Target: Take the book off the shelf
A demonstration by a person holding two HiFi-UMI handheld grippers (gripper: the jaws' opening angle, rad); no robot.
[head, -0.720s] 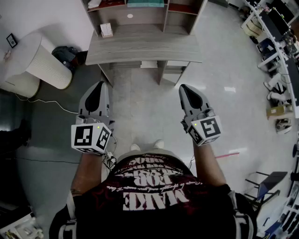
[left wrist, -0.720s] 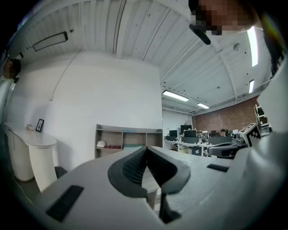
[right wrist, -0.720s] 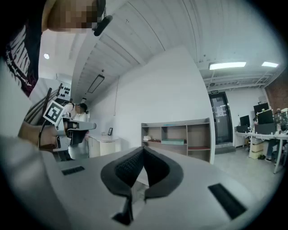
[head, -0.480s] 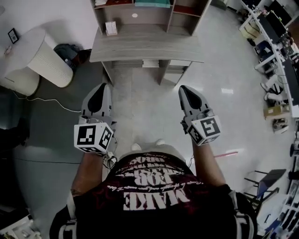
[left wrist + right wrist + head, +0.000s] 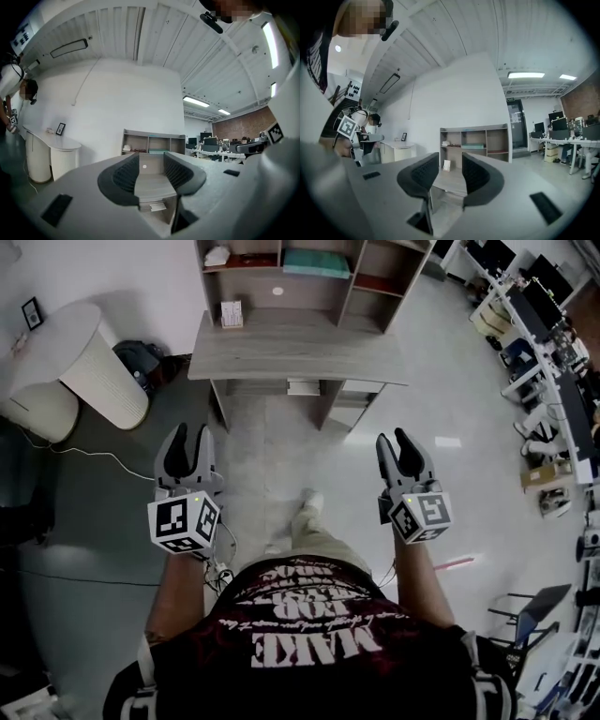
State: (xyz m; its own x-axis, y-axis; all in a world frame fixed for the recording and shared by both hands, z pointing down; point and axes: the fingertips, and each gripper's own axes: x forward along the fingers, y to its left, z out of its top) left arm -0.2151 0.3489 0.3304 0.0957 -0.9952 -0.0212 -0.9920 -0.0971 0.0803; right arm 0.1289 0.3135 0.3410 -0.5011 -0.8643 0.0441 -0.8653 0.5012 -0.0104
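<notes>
Left tool (image 5: 190,439), right tool (image 5: 395,442) held forward, jaws apart, empty.

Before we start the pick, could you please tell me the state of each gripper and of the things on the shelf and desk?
Left gripper: jaws apart, nothing between them, short of the desk.
Right gripper: jaws apart, nothing between them.
Teal book: lying flat in the middle compartment of the shelf, untouched.
Red item: lying flat in the right compartment.
Small card: standing upright on the desk.
</notes>
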